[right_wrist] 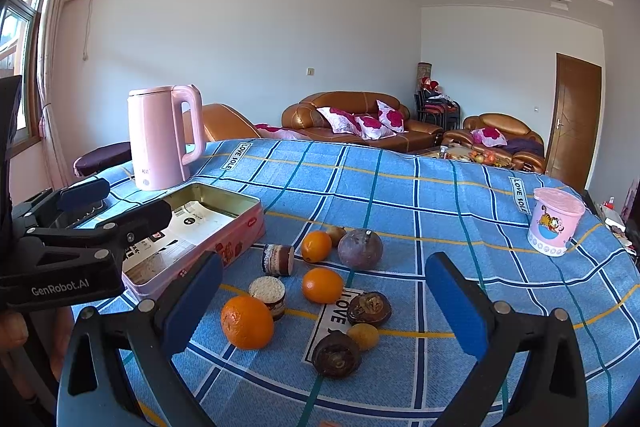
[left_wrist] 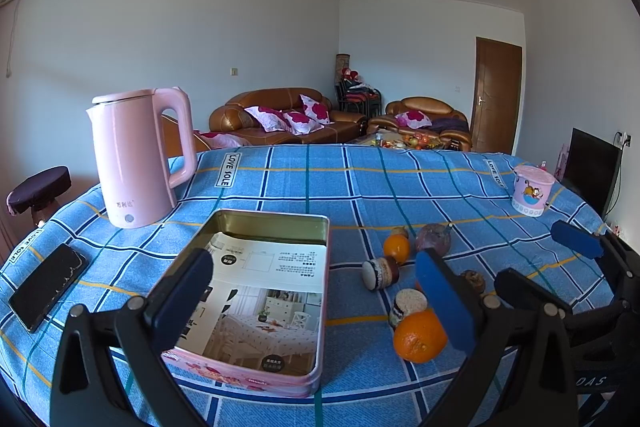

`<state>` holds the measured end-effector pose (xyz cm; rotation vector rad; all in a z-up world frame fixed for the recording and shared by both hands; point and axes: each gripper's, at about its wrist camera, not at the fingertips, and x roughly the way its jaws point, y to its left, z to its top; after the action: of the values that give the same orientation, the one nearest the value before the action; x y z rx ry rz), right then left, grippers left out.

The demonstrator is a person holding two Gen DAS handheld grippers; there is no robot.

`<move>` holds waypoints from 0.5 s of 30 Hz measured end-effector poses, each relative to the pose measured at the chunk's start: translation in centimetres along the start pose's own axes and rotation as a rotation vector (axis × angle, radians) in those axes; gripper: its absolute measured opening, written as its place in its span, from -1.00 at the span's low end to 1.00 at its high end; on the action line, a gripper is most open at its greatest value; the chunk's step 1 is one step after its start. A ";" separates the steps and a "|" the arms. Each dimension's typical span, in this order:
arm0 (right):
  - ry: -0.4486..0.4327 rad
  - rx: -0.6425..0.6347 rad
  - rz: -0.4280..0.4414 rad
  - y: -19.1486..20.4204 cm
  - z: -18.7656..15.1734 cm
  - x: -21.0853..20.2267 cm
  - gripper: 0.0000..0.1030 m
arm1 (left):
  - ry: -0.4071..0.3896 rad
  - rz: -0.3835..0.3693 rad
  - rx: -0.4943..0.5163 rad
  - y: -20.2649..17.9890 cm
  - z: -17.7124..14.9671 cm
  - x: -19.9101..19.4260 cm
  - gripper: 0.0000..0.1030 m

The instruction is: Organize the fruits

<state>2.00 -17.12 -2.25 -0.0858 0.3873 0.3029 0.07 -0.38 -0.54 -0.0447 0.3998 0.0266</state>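
A pink rectangular tin (left_wrist: 320, 311) lined with a printed sheet lies open on the blue checked cloth; it also shows in the right wrist view (right_wrist: 240, 227). Three oranges (right_wrist: 247, 322) (right_wrist: 322, 285) (right_wrist: 316, 246), a purple round fruit (right_wrist: 360, 248), two dark brown fruits (right_wrist: 369, 308) (right_wrist: 336, 353), a small yellow fruit (right_wrist: 363, 336) and two small jars (right_wrist: 268, 291) (right_wrist: 278, 259) lie right of the tin. My left gripper (left_wrist: 316, 301) is open above the tin's right wall, the nearest orange (left_wrist: 419, 336) by its right finger. My right gripper (right_wrist: 326, 303) is open and empty above the fruits.
A pink kettle (left_wrist: 138, 157) stands behind the tin. A black phone (left_wrist: 48, 287) lies at the cloth's left edge. A pink lidded cup (right_wrist: 554, 225) stands at the far right. A stool (left_wrist: 38, 191) is beyond the left edge.
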 end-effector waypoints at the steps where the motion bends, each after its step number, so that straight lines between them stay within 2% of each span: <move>1: 0.001 0.000 0.001 0.0 0.0 0.1 0.98 | 0.000 0.000 0.000 0.0 0.0 0.0 1.00; 15: 0.004 -0.003 0.002 0.2 -0.1 0.2 0.98 | 0.001 0.001 0.000 0.0 0.0 0.0 1.00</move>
<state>2.05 -16.88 -2.46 -0.0888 0.3911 0.3056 0.08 -0.40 -0.54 -0.0441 0.4008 0.0272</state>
